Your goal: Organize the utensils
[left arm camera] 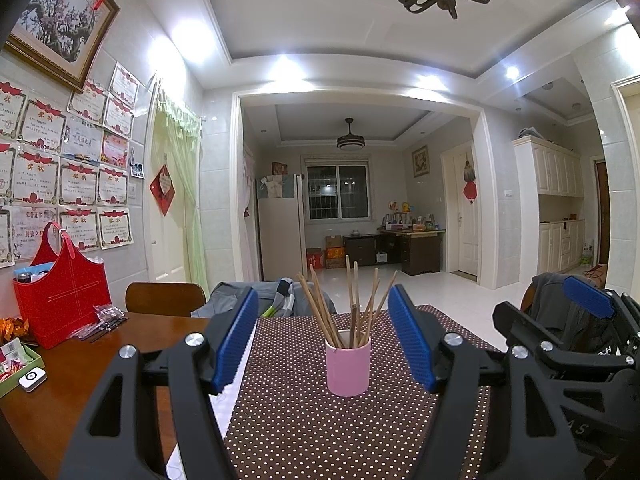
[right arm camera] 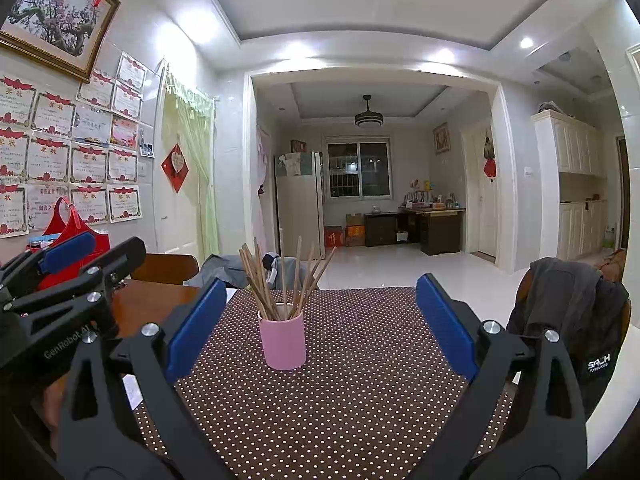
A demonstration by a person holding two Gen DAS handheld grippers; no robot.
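Left gripper (left arm camera: 324, 340): we hold it level with its jaws wide apart and nothing between the pads.
Right gripper (right arm camera: 320, 324): we hold it level too, jaws spread, gripping nothing.
Cup (left arm camera: 347, 366): pink, upright on the mat (left arm camera: 320, 432), ahead of both our grippers and apart from their pads; centred for the left, slightly left of centre for the right.
Chopsticks (left arm camera: 352, 312): standing in the cup, fanned out above its rim.
Bag (left arm camera: 60, 300): red, on the table (left arm camera: 100, 372), well to the left of our left gripper.
Jacket (right arm camera: 576, 312): draped over a chair, right of our right gripper.
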